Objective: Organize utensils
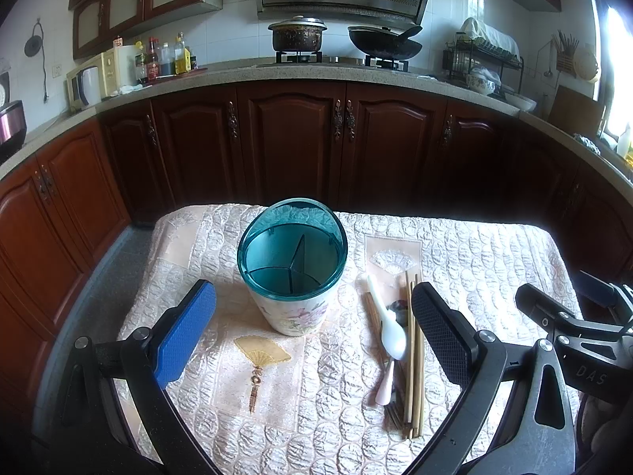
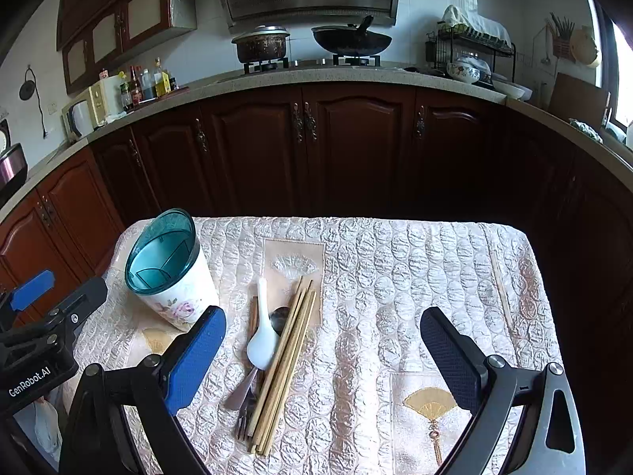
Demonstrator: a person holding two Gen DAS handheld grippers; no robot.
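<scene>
Colours and patterns on the bench [image 2: 395, 277]

The quilted cloth [image 1: 474, 261] is showing pale pink-cream with a shiny bubble-like stitch pattern, plus gold fan motifs [image 1: 261, 350] with dangling tassels. The utensil holder [image 1: 292, 265] is sporting a see-through teal rim and teal divided insert over a white body with pink-purple flower prints. The soup spoon [image 2: 262, 336] is looking plain white, the chopsticks [image 2: 285, 364] are pale tan bamboo, and the metal spoon [image 2: 279, 318] under them is reading dark grey. Each gripper is wearing one bright blue textured pad [image 2: 196, 360] and one dark navy pad [image 2: 449, 360] on black fingers. The cabinets [image 1: 292, 138] behind are glowing deep reddish-brown.
</scene>
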